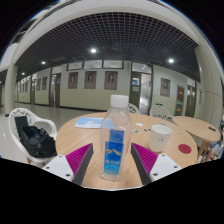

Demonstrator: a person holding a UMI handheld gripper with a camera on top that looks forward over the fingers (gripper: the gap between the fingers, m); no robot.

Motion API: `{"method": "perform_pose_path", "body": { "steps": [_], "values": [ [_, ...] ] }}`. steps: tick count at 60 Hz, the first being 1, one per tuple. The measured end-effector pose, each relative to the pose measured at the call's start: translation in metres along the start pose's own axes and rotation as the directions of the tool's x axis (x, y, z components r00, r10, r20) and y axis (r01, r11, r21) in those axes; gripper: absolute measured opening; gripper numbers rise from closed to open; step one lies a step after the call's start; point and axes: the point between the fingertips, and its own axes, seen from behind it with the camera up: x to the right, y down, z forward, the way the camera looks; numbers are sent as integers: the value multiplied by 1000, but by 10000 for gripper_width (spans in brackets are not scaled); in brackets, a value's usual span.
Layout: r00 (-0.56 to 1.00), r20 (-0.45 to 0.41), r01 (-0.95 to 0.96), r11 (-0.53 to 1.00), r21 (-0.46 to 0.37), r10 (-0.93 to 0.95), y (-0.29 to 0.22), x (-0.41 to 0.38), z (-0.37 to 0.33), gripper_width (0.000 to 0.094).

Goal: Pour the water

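A clear plastic water bottle [117,125] with a white cap and a blue label stands upright on the round wooden table [75,140]. It stands between my fingers, with a gap of bare table showing on each side. My gripper [114,150] is open, its magenta pads [80,160] flanking the lower part of the bottle. A white cup [160,136] stands on the table beyond the right finger, to the right of the bottle.
A red disc [184,150] lies on the table right of the cup. A blue sheet [90,123] lies at the table's far left. A white chair with a black bag [36,138] stands to the left. Another round table [198,128] is at the right.
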Motion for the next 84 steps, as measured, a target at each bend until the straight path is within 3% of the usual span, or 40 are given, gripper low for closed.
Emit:
{"method": "perform_pose_path", "body": {
  "steps": [4, 6, 8, 10, 16, 26, 33, 38, 47, 54, 62, 73, 84],
  "values": [
    [999, -52, -14, 1000, 1, 14, -2, 3, 17, 793],
    [997, -74, -19, 1000, 3, 19, 4, 4, 32, 737],
    [996, -85, -21, 1000, 7, 21, 5, 5, 34, 576],
    [995, -102, -22, 1000, 7, 22, 7, 7, 35, 489],
    [993, -116, -15, 999, 49, 20, 5, 5, 39, 457],
    [995, -76, -57, 997, 45, 60, 8, 4, 45, 319],
    [988, -34, -147, 988, 39, 149, 0, 5, 47, 309],
    [947, 3, -321, 946, 38, 321, -16, 9, 62, 308],
    [613, 224, -777, 629, 2, 757, -78, 2, 90, 307],
    [194, 295, -971, 225, -74, 936, -116, 22, 107, 305],
    [-161, 302, -984, -130, -120, 940, -124, 54, 117, 306],
    [-413, 294, -910, -376, -175, 862, -142, 53, 126, 313],
    [-431, 304, -900, -382, -208, 850, -154, 47, 108, 312]
  ]
}}
